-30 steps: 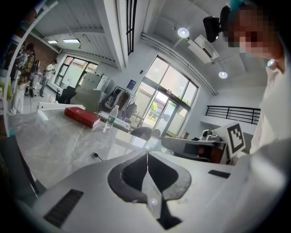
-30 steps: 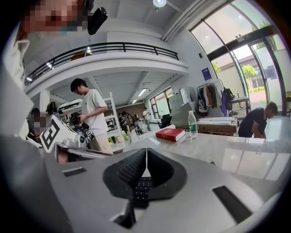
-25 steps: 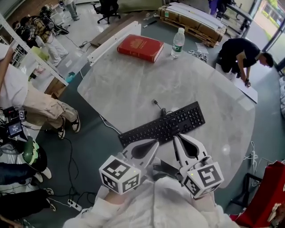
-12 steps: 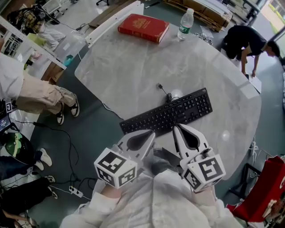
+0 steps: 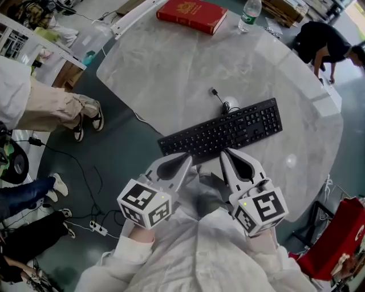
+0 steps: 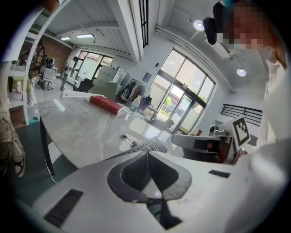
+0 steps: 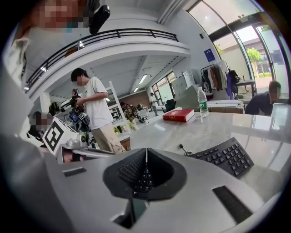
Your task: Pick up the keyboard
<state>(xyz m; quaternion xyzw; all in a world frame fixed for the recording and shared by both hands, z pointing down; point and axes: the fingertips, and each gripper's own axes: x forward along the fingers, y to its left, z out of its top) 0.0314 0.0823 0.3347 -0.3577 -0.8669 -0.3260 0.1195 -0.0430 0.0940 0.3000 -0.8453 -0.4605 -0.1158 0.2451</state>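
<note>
Left tongs (image 5: 186,158) and right tongs (image 5: 224,155) neared the flat black keyboard (image 5: 223,132).

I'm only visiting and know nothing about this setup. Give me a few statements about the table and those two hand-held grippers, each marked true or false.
The keyboard lies flat on the table. True.
The left hand-held gripper is clamped on the keyboard. False: its jaws are shut on nothing.
A red book lies near a water bottle at the table's far side. True.
The right hand-held gripper has its jaws wide apart. False: they are together.
</note>
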